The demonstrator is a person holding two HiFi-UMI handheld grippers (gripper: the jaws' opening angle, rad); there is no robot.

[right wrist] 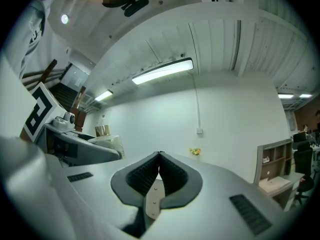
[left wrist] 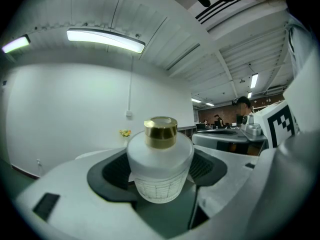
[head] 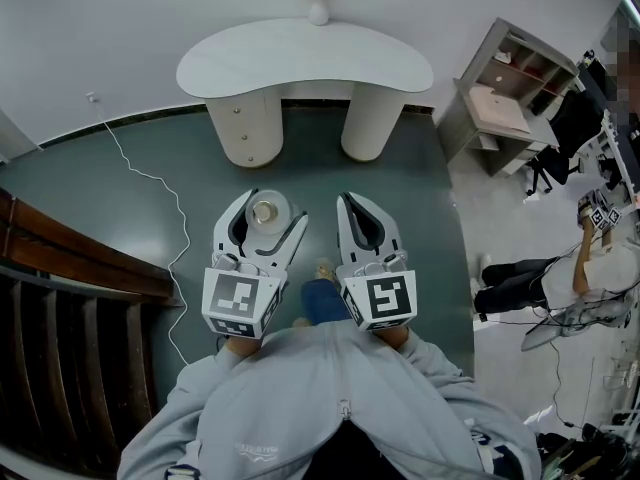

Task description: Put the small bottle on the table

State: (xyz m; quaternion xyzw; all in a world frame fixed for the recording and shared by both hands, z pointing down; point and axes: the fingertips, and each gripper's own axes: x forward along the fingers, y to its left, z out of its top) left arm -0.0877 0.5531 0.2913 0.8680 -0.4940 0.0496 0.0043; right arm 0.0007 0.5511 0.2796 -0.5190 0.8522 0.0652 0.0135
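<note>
- the left gripper (head: 271,206) has its jaws spread wide and closed on the small bottle (left wrist: 160,170); the dark ribbed pads (left wrist: 114,173) press on the bottle's two sides
- the small bottle stands upright between those jaws, frosted white with a gold cap (left wrist: 160,132) on top; its lower part sits down in the gap between the jaws
- the right gripper (right wrist: 159,157) is just beside the left one, to its right; its jaws are drawn together with the pads meeting at the tips, and nothing is between them
- both grippers are held out in front of the person's grey sweatshirt (head: 330,398), above a dark green floor (head: 120,228)
- the white curved table (head: 300,60) stands ahead of the grippers, well apart from the bottle; a vase of flowers (head: 318,0) stands at its far edge
- a white cable (head: 150,178) trails over the floor to the left; a grey shelf unit (head: 510,93) stands to the table's right
</note>
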